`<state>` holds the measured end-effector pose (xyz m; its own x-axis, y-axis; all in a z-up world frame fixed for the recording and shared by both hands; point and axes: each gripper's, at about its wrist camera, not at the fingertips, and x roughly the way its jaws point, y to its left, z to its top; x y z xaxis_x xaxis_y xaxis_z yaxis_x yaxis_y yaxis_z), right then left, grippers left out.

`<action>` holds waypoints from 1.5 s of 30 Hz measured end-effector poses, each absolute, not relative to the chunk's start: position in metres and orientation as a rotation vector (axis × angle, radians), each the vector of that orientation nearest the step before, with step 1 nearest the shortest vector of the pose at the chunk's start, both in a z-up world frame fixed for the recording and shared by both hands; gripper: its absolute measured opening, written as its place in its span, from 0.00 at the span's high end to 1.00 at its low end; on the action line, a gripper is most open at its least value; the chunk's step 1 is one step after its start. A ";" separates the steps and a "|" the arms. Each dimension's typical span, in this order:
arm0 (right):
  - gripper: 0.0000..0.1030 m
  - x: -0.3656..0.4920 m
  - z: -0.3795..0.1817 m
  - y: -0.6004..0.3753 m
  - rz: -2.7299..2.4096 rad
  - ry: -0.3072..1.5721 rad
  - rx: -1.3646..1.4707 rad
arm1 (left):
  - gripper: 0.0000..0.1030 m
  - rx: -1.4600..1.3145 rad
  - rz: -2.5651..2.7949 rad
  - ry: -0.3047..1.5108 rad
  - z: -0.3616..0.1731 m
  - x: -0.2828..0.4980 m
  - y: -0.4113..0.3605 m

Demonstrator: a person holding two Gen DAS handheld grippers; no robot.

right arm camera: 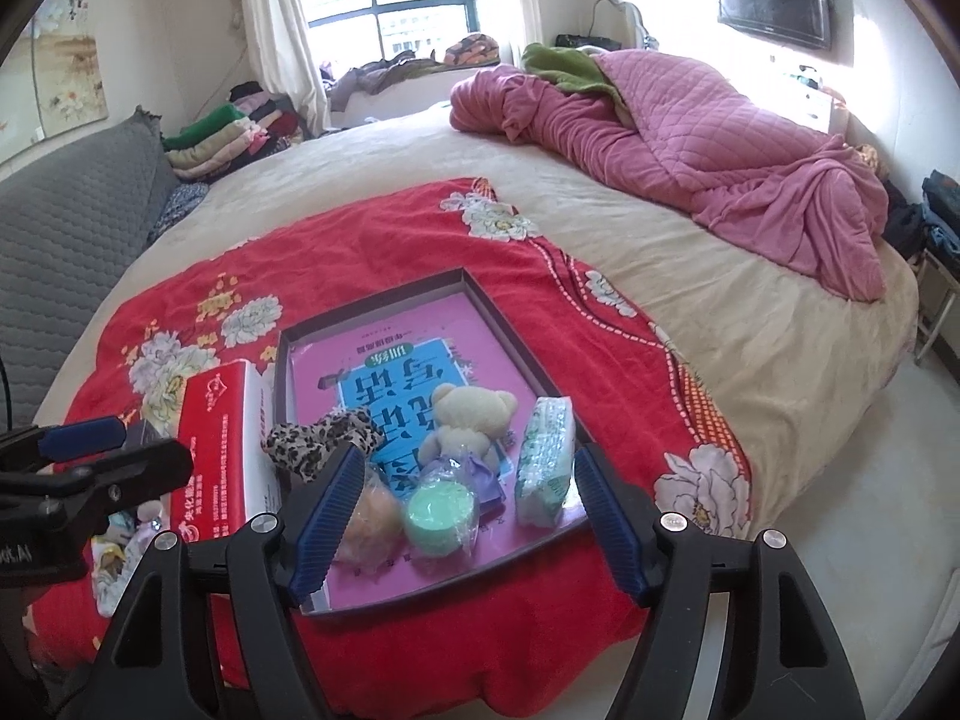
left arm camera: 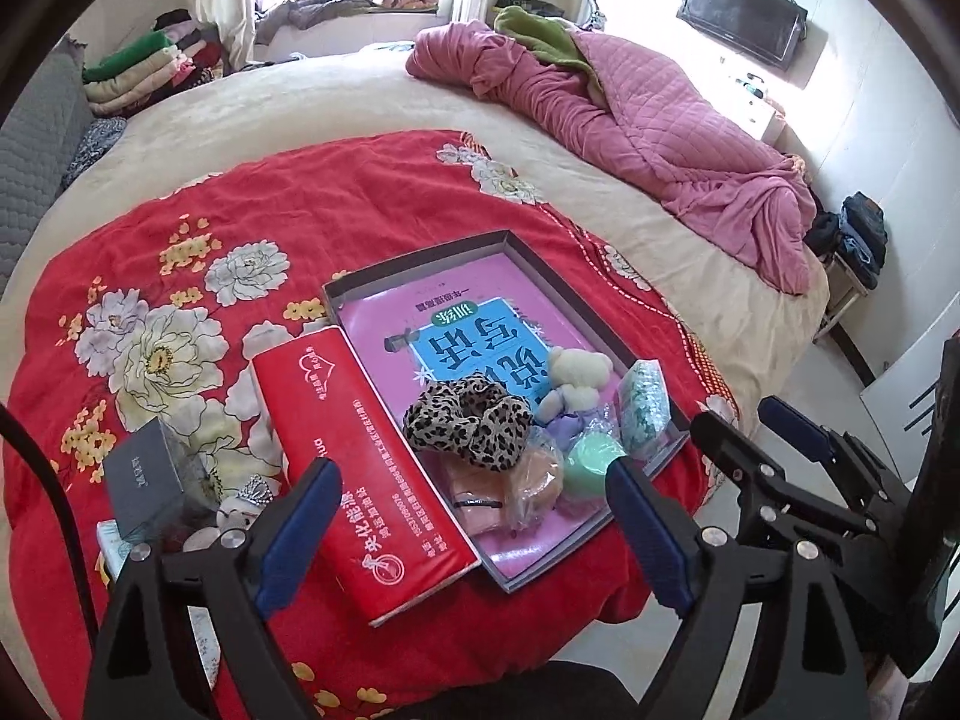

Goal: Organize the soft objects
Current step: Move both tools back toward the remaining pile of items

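Note:
A shallow grey tray (left arm camera: pixel 420 258) (right arm camera: pixel 372 306) lined with a pink and blue booklet lies on a red flowered quilt. In its near end sit a leopard-print scrunchie (left arm camera: pixel 471 423) (right arm camera: pixel 318 441), a cream teddy bear (left arm camera: pixel 576 378) (right arm camera: pixel 471 420), a green sponge (left arm camera: pixel 591 465) (right arm camera: pixel 441 519), an orange puff in plastic (left arm camera: pixel 528 489) (right arm camera: pixel 375 513) and a teal wrapped packet (left arm camera: pixel 645 408) (right arm camera: pixel 546 459). My left gripper (left arm camera: pixel 474 528) hovers open above the tray's near left corner, nothing between its pads. My right gripper (right arm camera: pixel 468 519) is open too, above the green sponge and clear of it.
A red tissue pack (left arm camera: pixel 360 468) (right arm camera: pixel 222 450) lies left of the tray. A grey box (left arm camera: pixel 147 471) and small trinkets sit further left. A pink quilt (left arm camera: pixel 630 138) is bunched at the bed's far right. Folded clothes (left arm camera: pixel 144 75) are stacked far left.

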<state>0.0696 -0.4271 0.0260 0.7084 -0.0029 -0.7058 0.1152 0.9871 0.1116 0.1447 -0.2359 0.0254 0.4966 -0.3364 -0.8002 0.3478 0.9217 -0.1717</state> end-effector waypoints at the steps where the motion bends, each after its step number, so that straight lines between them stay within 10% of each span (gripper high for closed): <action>1: 0.28 0.069 0.027 -0.427 -0.066 0.780 0.150 | 0.13 0.015 -0.415 0.965 0.026 0.143 -0.235; 45: 0.27 0.044 0.081 -0.338 0.006 0.770 0.093 | 0.13 0.066 -0.219 0.928 0.054 0.077 -0.119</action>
